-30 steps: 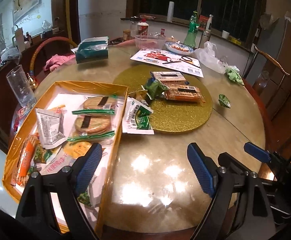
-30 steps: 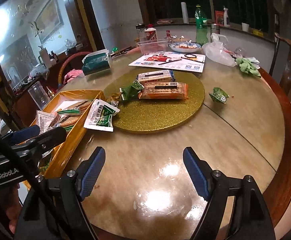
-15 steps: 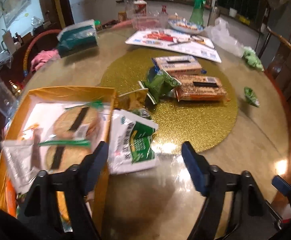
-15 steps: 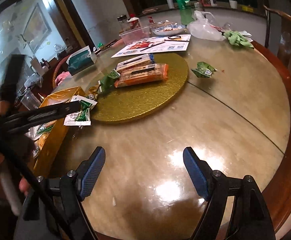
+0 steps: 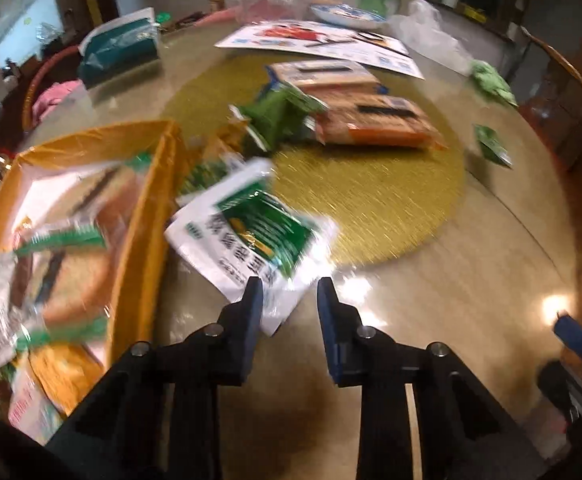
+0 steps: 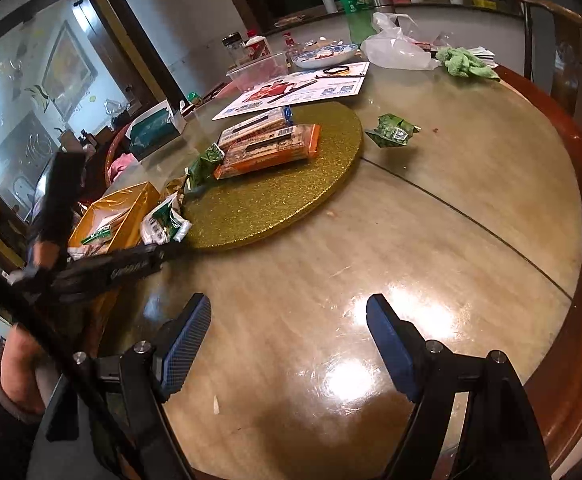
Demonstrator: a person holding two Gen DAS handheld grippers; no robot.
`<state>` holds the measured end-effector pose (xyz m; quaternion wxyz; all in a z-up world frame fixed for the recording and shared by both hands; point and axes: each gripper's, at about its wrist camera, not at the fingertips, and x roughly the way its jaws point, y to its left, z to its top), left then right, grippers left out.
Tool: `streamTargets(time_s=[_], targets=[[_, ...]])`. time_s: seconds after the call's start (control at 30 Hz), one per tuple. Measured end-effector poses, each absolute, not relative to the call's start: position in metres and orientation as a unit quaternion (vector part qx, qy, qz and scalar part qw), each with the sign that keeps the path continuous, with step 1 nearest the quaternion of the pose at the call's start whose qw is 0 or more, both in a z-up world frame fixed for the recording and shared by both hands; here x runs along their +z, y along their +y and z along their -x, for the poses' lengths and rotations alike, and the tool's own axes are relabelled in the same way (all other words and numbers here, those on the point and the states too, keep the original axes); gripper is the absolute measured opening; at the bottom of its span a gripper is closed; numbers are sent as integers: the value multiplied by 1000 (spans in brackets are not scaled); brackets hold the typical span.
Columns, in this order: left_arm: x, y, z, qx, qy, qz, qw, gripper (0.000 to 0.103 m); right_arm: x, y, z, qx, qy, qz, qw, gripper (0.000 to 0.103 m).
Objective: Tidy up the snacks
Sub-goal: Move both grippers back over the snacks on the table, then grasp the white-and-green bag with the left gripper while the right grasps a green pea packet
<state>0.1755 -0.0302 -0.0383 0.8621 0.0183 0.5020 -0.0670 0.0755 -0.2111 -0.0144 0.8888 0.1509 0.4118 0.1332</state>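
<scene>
My left gripper [image 5: 287, 300] is partly closed, its fingers straddling the near corner of a white-and-green snack packet [image 5: 251, 236] that lies on the table beside the gold tray [image 5: 147, 216]; the view is blurred. The tray holds several wrapped cakes and packets. Two long cracker packs [image 5: 375, 124] and a green packet [image 5: 279, 116] lie on the gold round mat [image 5: 391, 208]. My right gripper [image 6: 287, 320] is open and empty over the bare table. The right wrist view shows the white-and-green packet [image 6: 167, 224], the tray [image 6: 119, 216] and the left gripper [image 6: 159, 256] at it.
A small green wrapper [image 6: 391, 130] lies on the table right of the mat. At the far side are a leaflet [image 6: 299, 90], a plate [image 6: 325, 54], a plastic bag [image 6: 395, 50], a green cloth [image 6: 467, 62], bottles and a tissue box [image 6: 155, 128]. Chair backs stand around the table.
My left gripper has moved forward and down to the white-and-green packet and its jaws have narrowed around the packet's corner. The right gripper has stayed open and tilted slightly.
</scene>
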Motion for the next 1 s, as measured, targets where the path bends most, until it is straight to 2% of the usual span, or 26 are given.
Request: streamTargets(time_s=[0.1,0.17,0.23,0.3,0.43,0.6,1.0], targets=[[-34,-40,-159,-94,513,-37,853,30,-14,-212,-76,135,411,-152,889,80],[-29,-42,-155,-93,518,-47,849,37,-14,-214,-76,138,409,-153,889,80],[-19,-37,-156,-80,506,-34,858,67,-13,-216,-78,139,406,-154,890,80],[-10,-31,-161,-68,482,-17,873,73,-12,-220,-80,137,404,-155,891,80],[-2,-30,-193,-49,455,-40,888,73,-10,-227,-83,132,401,-162,892,80],[-31,-27,-229,-60,520,-34,851,72,-9,-234,-90,131,400,-169,891,80],[-28,-43,-129,-109,508,-9,854,69,-7,-291,-165,70,407,-193,890,80]])
